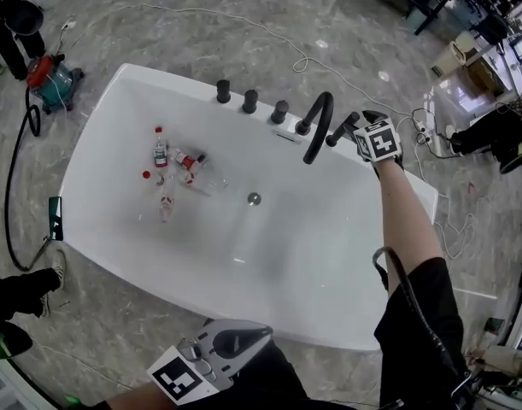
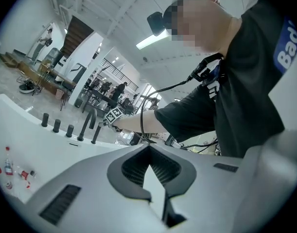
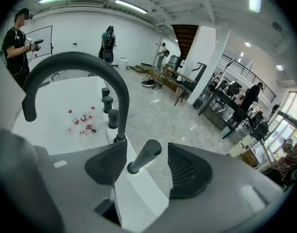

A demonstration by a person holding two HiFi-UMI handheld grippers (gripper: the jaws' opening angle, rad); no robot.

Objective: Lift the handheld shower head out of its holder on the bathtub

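- A white, glossy, oval bathtub (image 1: 115, 229) stands on a grey marbled floor (image 1: 243, 41). Its dark fittings line the far rim.
- The right gripper (image 1: 356, 127), grey moulded plastic with a square-marker cube, is at the right end of the far rim. Its jaws stand wide apart on either side of the shower head, and the ribbed dark pads (image 3: 187, 171) show a gap to it on the right. I cannot tell whether the left pad touches it.
- The left gripper (image 2: 149, 148) sits low by the near rim. Its jaws are closed tip to tip, with nothing between them.
- A matte black, arched tube spout (image 1: 319, 122) rises from the far rim, just left of the shower head.
- The handheld shower head (image 3: 144, 157), a matte dark-grey round stick with a flat end, is seated in its holder on the far rim and leans at a tilt.
- Three short, dark cylindrical knobs (image 1: 249, 101) stand in a row left of the spout.
- Small clear plastic bottles with red caps (image 1: 161, 152) lie scattered on the tub bottom toward its left end.
- A round metal drain (image 1: 255, 199) sits near the middle of the tub bottom.
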